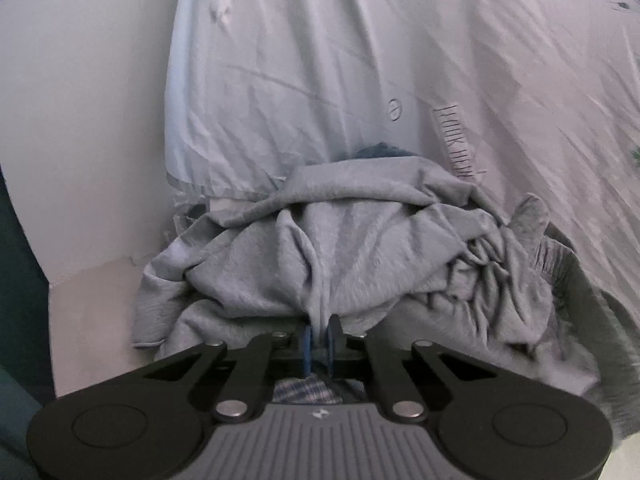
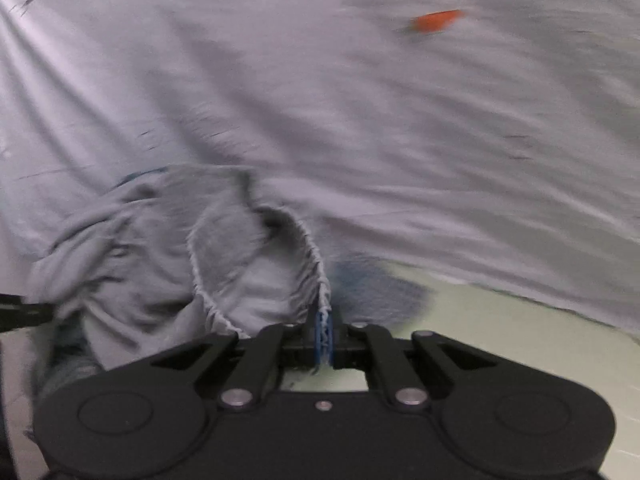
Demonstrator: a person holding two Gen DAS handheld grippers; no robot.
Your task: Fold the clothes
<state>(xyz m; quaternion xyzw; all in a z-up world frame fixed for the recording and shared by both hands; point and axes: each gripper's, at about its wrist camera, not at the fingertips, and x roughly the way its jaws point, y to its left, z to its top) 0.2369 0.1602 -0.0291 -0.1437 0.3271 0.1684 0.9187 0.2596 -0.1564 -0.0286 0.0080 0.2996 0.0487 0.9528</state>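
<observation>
A wide pale sheet (image 2: 360, 120), creased and slightly lilac, is seen across most of both views as the surface under the work. In the right wrist view a blurred orange mark (image 2: 436, 21) is printed on it at upper right, and a pale greenish floor (image 2: 520, 340) is shown past its lower edge. In the left wrist view a light blue sheet (image 1: 280, 80) hangs or lies along the left, beside a plain white wall (image 1: 80, 120); a small round mark and a row of dark stitch-like lines (image 1: 456, 140) are noted on the pale sheet.

The grey garment (image 1: 340, 248) is bunched in a heap on the sheet, just ahead of both tools; something dark blue (image 1: 380, 151) is glimpsed behind it. Plaid fabric (image 1: 306, 390) is seen only beneath the left tool.

The left hand-held gripper (image 1: 319, 334) is closed on a narrow fold of the grey garment, pinched between its blue pads. The right hand-held gripper (image 2: 324, 334) is clamped on a gathered, ribbed hem (image 2: 256, 272) of the same garment, whose opening loops out to the left. The right view is motion-blurred; fine detail cannot be told.
</observation>
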